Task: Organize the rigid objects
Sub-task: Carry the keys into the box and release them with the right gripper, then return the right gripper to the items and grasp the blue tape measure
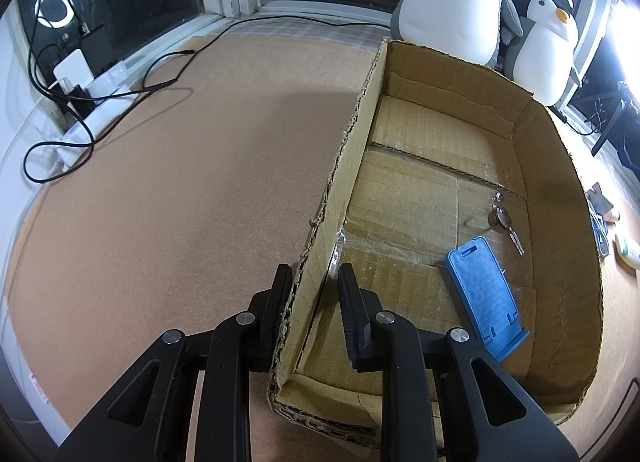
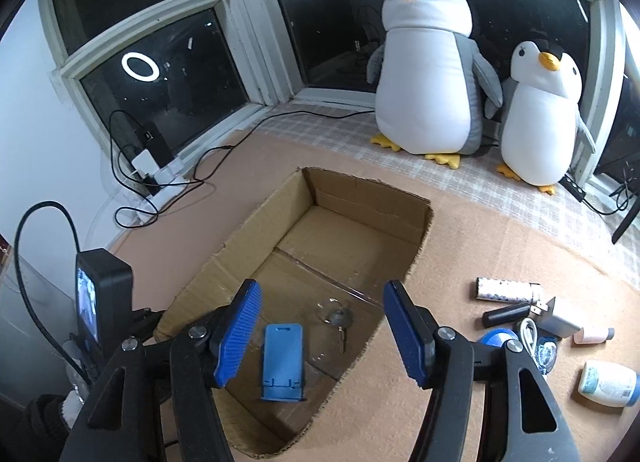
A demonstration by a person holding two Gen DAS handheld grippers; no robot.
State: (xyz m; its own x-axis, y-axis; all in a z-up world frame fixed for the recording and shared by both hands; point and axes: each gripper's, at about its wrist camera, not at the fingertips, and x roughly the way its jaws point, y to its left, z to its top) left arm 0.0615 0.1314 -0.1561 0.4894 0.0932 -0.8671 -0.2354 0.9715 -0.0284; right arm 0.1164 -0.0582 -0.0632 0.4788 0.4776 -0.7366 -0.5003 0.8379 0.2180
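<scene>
Inside the cardboard box, on its floor, lie a blue phone stand and a set of keys, near each other but not touching. The right gripper hangs above them with its jaws spread and nothing between the pads, so I judge that the blue stand is already placed and the next object must come from outside.

The left gripper is closed on the left wall of the box: one finger is outside the wall, the other inside, and the cardboard edge is pinched between them. This keeps the box steady, and it is better to leave this grip as it is.

On the bench, to the right of the box, the other things wait in a tight group: a patterned white tube, a black cylinder, a silver charger with a white cable, a pink bottle and a white bottle.

To do the step well, the right gripper should lift clear of the box wall first, then go to a thing at the edge of the group, for example the patterned tube. Approach it across its short side, because round things can roll away when only one pad touches them. Inside the box, put it on a free part of the floor, not on the keys.
</scene>
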